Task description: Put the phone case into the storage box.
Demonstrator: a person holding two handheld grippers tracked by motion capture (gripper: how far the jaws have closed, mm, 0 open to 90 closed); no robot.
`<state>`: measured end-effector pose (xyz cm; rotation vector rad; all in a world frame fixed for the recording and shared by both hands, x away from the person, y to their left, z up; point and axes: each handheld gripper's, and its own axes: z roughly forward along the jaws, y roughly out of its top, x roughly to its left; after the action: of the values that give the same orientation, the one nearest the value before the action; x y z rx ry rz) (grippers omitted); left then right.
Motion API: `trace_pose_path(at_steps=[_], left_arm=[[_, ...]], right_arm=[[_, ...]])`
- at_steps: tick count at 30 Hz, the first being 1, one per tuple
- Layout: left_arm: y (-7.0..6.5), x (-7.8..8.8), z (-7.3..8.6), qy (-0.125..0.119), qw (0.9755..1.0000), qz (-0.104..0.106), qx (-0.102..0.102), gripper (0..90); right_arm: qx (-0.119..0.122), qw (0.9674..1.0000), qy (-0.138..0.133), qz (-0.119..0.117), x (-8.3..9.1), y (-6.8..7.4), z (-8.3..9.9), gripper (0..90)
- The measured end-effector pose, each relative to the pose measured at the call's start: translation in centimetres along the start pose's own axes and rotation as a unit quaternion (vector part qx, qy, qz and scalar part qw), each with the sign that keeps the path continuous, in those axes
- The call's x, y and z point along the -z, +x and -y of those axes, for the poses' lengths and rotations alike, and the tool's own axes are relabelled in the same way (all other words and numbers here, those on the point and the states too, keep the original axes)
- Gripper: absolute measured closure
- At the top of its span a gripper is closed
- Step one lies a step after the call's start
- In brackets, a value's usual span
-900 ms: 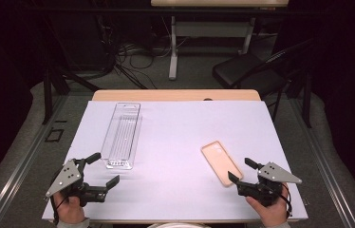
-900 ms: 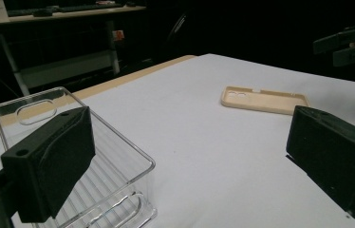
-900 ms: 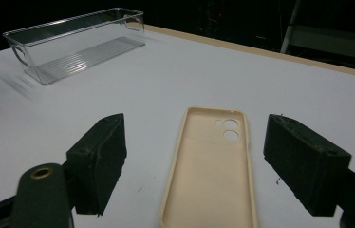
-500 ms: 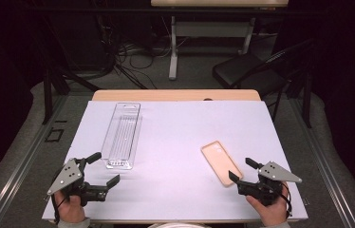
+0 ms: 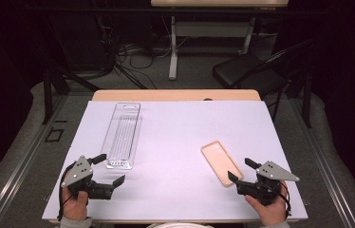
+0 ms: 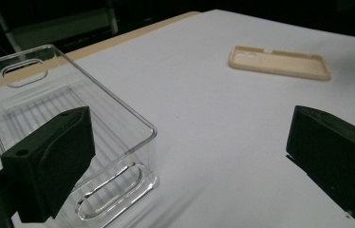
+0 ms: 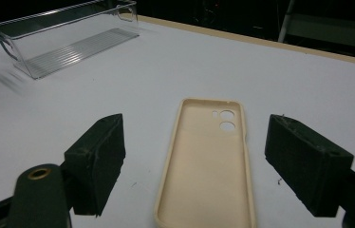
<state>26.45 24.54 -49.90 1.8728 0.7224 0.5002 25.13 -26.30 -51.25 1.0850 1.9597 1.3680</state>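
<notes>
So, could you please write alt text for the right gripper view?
A beige phone case lies open side up on a white table, straight ahead between the right gripper's two open black jaws and not touching them. A clear plastic tray stands farther back at the left.

I can read no writing, label, brand, number or sign anywhere here. The beige phone case (image 7: 207,166) in front of my right tool is plain inside, with just its camera cut-outs. The clear plastic tray (image 6: 66,123) by my left tool has ribs and handle slots but no lettering, and the white worktop (image 5: 185,128) is unmarked.
</notes>
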Motion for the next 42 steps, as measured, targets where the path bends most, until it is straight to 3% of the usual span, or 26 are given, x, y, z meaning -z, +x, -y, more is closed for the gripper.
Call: trace_pose_path(at_steps=[4, 10, 13, 16, 21, 23, 24, 28, 30, 32, 37, 38, 39, 41, 42], left_arm=[[0.0, -0.3, 0.0, 0.012, 0.9999, -0.003, 0.002, 2.4], [0.5, -0.3, 0.1, 0.033, 0.9982, -0.028, 0.040, 2.4], [0.8, -0.1, 0.2, 0.039, 0.9966, -0.050, 0.052, 2.4], [1.1, 0.1, 0.2, 0.040, 0.9957, -0.056, 0.061, 2.1], [2.3, 0.3, 0.6, 0.064, 0.9888, -0.082, 0.108, 2.1], [2.7, 0.3, 0.8, 0.072, 0.9854, -0.086, 0.128, 2.1], [3.0, 0.4, 0.9, 0.075, 0.9825, -0.092, 0.143, 2.1], [3.4, 0.7, 1.0, 0.075, 0.9798, -0.095, 0.160, 2.1], [3.8, 0.7, 1.1, 0.073, 0.9767, -0.097, 0.177, 2.1], [4.3, 0.6, 1.2, 0.078, 0.9722, -0.102, 0.195, 2.1], [4.6, 0.4, 1.3, 0.090, 0.9686, -0.106, 0.206, 2.0], [4.7, 0.3, 1.3, 0.093, 0.9651, -0.110, 0.219, 2.1], [4.7, 0.3, 1.3, 0.094, 0.9635, -0.111, 0.225, 2.1], [4.8, 0.3, 1.3, 0.095, 0.9627, -0.111, 0.227, 2.1], [4.9, 0.4, 1.1, 0.094, 0.9610, -0.109, 0.236, 2.1]], right_arm=[[0.003, 1.0000, 0.005, 0.001, -0.1, 0.0, 0.0, 20.8], [0.003, 0.9999, 0.008, 0.006, -0.1, 0.1, 0.0, 20.8], [0.001, 0.9999, 0.008, 0.009, -0.2, 0.1, -0.1, 20.9], [0.002, 0.9999, 0.013, 0.011, -0.2, 0.2, -0.1, 20.9], [0.002, 0.9995, 0.023, 0.021, -0.4, 0.2, -0.2, 20.9], [-0.003, 0.9996, 0.021, 0.021, -0.4, 0.1, -0.3, 20.9], [0.001, 0.9996, 0.021, 0.021, -0.4, 0.2, -0.4, 20.9], [0.006, 0.9994, 0.023, 0.025, -0.5, 0.3, -0.5, 20.9], [0.004, 0.9991, 0.031, 0.030, -0.6, 0.4, -0.4, 20.9], [0.000, 0.9980, 0.045, 0.044, -0.6, 0.4, -0.4, 20.9], [-0.019, 0.9965, 0.061, 0.054, -0.6, 0.0, -0.4, 19.0], [-0.021, 0.9962, 0.064, 0.056, -0.6, 0.0, -0.4, 19.0], [-0.022, 0.9957, 0.069, 0.059, -0.6, -0.1, -0.4, 18.9], [-0.020, 0.9953, 0.074, 0.060, -0.7, -0.1, -0.4, 18.7], [-0.018, 0.9942, 0.084, 0.064, -0.8, -0.1, -0.4, 18.1]])
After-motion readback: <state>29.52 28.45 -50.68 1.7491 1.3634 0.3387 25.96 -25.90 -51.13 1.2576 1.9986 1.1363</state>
